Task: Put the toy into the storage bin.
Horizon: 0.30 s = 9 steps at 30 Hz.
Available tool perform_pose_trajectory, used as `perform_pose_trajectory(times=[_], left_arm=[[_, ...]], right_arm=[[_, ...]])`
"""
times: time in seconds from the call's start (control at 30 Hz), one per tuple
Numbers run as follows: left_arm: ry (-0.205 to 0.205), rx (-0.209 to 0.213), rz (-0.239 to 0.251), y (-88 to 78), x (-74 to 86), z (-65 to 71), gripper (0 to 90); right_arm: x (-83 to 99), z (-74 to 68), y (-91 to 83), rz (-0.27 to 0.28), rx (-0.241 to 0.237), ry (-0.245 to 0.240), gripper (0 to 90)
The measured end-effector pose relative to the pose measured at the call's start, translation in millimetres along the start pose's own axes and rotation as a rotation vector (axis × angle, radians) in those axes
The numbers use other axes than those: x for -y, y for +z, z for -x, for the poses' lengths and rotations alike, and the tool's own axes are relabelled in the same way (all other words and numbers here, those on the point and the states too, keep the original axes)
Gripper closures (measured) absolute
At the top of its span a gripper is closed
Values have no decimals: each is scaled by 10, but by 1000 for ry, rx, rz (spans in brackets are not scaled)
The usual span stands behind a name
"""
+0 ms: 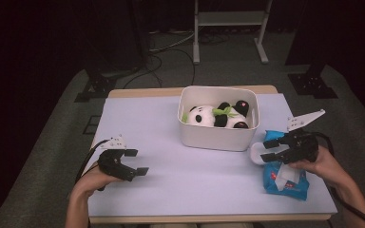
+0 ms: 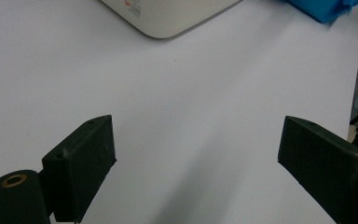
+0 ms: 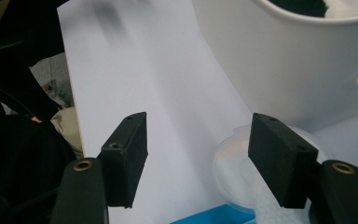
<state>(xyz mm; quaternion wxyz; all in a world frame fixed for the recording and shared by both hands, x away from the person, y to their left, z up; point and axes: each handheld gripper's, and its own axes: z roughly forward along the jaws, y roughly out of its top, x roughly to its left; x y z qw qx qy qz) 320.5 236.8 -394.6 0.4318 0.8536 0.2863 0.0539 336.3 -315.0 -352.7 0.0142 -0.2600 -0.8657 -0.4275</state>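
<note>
The right gripper [image 1: 272,149] hangs over the blue pack of wet wipes [image 1: 285,178], which lies near the right edge of the table [image 1: 161,156], close to the front right corner. Its jaws stand wide apart and nothing is between them. The pack's round white lid [image 3: 235,161] is flipped open and rests on the table, just beside the white bin [image 1: 217,135]. A white wipe [image 3: 272,203] pokes up out of the pack, right under one jaw. I think the hand is low and open like this so it can pinch that wipe and pull it out.

The left gripper [image 1: 140,162] sits near the front left corner of the table, well apart from the pack. Its jaws are wide open too, and it holds nothing. It looks like it is just waiting there, out of the way.

The white bin stands near the back edge of the table. A toy panda [image 1: 216,115] lies inside it on its side, with a bit of green on it. It seems to be tucked in there so the table is free for the wipes.
</note>
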Motion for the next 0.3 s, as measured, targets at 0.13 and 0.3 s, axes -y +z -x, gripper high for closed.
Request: perform_pose_trajectory(times=[0.13, 0.3], left_arm=[[0, 2, 0, 9, -4, 4, 101], [5, 2, -10, 22, -8, 9, 101]], right_arm=[[51, -31, 9, 1, -7, 0, 359], [81, -38, 5, 1, -5, 0, 352]])
